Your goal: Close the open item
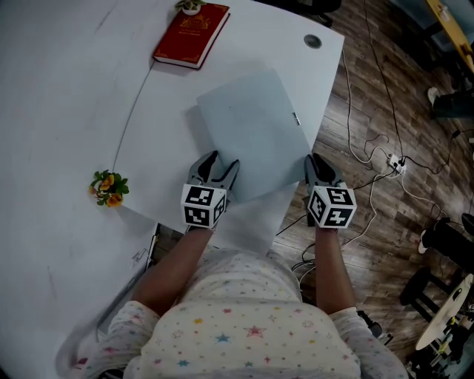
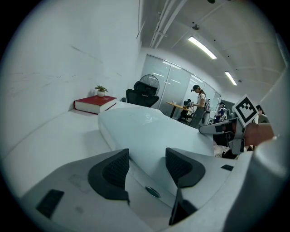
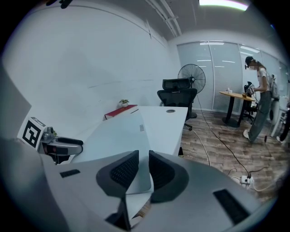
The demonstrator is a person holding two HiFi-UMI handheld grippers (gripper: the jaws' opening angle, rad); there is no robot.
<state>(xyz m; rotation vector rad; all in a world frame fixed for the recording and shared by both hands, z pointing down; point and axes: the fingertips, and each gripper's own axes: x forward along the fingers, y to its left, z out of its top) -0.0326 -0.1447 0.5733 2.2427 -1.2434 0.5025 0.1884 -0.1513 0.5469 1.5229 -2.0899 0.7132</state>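
A pale grey-blue laptop [image 1: 252, 126] lies on the white desk [image 1: 67, 111], its lid low and facing up; no keyboard shows. My left gripper [image 1: 224, 164] is at the lid's near left corner and stands open, with the lid [image 2: 149, 129] reaching between its fingers [image 2: 113, 170]. My right gripper [image 1: 318, 164] is at the near right corner, its jaws drawn close on the lid's edge [image 3: 120, 136]. The right gripper [image 3: 144, 170] shows only a thin gap, filled by the lid corner. From the left gripper view [image 2: 147, 165] the right gripper's marker cube shows across the lid.
A red book [image 1: 191, 33] with a small potted plant [image 1: 191, 6] on it lies at the desk's far side. A little flower ornament [image 1: 109, 189] stands left of me. A cable grommet [image 1: 312, 41] is far right. Cables and a power strip [image 1: 392, 163] lie on the wood floor.
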